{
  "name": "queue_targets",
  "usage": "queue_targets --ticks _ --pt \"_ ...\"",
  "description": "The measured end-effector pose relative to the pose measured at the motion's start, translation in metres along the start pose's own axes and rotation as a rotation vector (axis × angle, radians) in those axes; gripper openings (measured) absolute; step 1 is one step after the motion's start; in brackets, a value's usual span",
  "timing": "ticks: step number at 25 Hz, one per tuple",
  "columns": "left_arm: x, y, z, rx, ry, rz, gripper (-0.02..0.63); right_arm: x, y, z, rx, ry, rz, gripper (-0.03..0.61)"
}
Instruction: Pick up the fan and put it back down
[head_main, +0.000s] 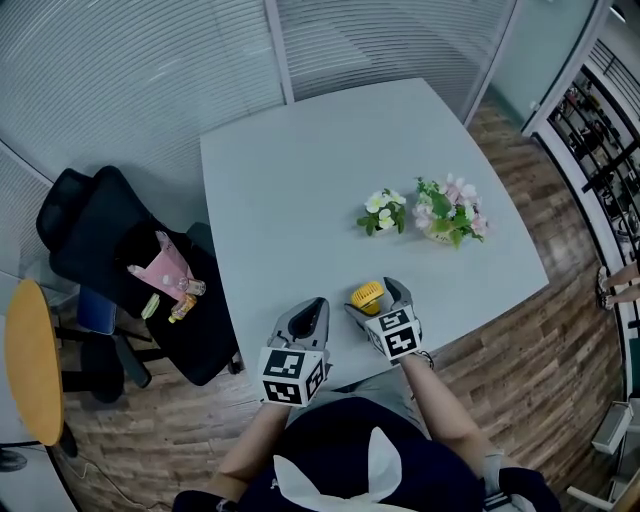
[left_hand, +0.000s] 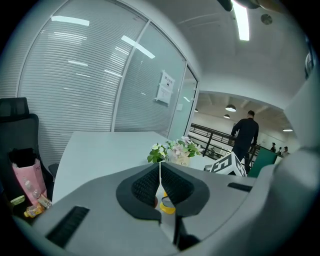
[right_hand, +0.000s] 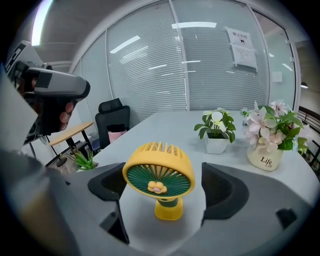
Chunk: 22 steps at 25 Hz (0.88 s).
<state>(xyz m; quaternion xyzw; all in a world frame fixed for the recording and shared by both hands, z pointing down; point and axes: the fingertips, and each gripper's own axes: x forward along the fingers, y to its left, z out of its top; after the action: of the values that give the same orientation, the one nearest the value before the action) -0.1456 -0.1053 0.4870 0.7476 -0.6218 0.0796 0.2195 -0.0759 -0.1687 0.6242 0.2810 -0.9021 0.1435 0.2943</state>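
Where the head view starts at its left edge, side table: a round, yellow wood-topped side table.
Chair: a black high-backed office chair just right of it, against the left edge of the main table.
Bag: a pink paper bag on the chair's seat.
Table: a pale grey tabletop with rounded corners, filling the middle of the view.
Left gripper: a grey two-jaw tool at the near table edge. Its black ribbed pads are pressed together with nothing between them.
Fan: a small yellow desk fan with a dark green grille and a flower-shaped hub. It stands upright on its stubby base on the table, near the person's edge, just right of the left gripper.
Right gripper: a matching grey tool. Its jaws are spread wide, one on either side of the fan, and neither pad touches it.
Plants: farther up the table and to the right, a white-flowered plant in a white pot. Just beside it stand pink flowers in a cream pot.
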Motion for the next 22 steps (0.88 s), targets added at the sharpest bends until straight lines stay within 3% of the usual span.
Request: queue_targets --ticks 7,22 --pt "0.01 0.003 -0.004 -0.013 0.018 -0.008 0.025 0.003 0.005 -0.001 0.008 -0.004 0.021 0.407" --pt "0.019 0.001 -0.02 -0.016 0.058 -0.024 0.025 0.003 0.006 -0.002 0.004 0.019 0.038 0.403"
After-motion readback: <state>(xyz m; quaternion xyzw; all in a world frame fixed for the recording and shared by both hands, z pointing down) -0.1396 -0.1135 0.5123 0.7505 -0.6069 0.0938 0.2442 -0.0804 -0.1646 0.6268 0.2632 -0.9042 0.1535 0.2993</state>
